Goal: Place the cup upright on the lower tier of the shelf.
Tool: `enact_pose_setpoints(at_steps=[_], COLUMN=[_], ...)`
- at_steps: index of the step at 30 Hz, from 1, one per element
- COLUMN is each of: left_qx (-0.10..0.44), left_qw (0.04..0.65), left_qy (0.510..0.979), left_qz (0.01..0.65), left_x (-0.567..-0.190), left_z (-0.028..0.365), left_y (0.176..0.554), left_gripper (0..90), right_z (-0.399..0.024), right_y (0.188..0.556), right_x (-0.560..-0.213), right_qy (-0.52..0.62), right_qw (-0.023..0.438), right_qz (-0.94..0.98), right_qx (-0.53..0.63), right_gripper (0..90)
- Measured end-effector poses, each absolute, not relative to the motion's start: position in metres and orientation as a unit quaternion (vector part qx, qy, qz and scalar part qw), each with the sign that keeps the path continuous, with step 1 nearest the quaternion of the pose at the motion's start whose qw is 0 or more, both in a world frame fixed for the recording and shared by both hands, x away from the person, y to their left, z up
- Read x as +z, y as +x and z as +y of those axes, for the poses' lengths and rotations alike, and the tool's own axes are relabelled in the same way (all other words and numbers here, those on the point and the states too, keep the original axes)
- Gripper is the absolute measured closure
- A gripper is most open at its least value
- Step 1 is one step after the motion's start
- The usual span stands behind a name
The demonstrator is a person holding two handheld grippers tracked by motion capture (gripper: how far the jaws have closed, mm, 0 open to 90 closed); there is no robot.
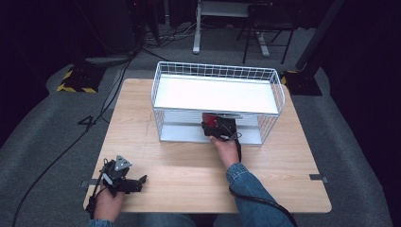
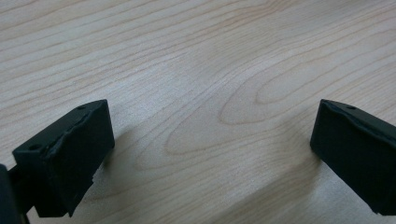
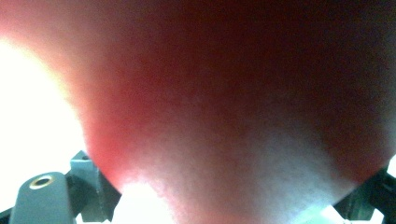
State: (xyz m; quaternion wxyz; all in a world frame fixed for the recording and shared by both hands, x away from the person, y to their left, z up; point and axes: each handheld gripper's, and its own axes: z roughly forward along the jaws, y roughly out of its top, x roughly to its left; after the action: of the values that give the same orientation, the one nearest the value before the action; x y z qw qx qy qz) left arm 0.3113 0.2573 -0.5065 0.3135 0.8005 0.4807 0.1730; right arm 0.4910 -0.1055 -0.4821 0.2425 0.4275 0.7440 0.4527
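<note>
A white wire rack [image 1: 215,80] with a flat shelf stands at the table's [image 1: 189,179] far side. The right gripper [image 1: 218,126] pinches a blurred red object [image 3: 224,93] at the rack's lower tier. The left gripper [image 2: 212,149], jaws spread, rests on pale grained wood, near left.

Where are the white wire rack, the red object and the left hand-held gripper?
white wire rack [image 1: 215,94], high view, on its white top shelf.
red object [image 1: 209,121], high view, on its red face under the top shelf.
left hand-held gripper [image 2: 212,140], left gripper view, midway between its two black jaws, which stand wide apart.
</note>
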Motion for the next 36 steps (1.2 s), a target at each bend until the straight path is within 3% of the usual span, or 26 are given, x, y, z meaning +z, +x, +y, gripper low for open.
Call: enact_pose_setpoints(at_steps=[4, 17, 36], left_qx=[0.173, 0.174, 0.174], left_qw=[0.313, 0.313, 0.313], left_qy=[0.801, 0.801, 0.801], left_qz=[0.481, 0.479, 0.479], left_x=[-0.506, -0.506, -0.506], left_z=[0.257, 0.258, 0.258], left_y=[0.311, 0.313, 0.313], left_gripper=[0.1, 0.1, 0.1], right_z=[-0.108, -0.127, -0.181], right_y=[0.489, 0.466, 0.397], right_x=[-0.482, -0.476, -0.441], right_qy=[0.427, 0.408, 0.357], right_qw=[0.245, 0.251, 0.230], right_qz=[0.743, 0.746, 0.778], right_qx=[0.454, 0.462, 0.464], right_gripper=[11.4, 11.5, 14.9])
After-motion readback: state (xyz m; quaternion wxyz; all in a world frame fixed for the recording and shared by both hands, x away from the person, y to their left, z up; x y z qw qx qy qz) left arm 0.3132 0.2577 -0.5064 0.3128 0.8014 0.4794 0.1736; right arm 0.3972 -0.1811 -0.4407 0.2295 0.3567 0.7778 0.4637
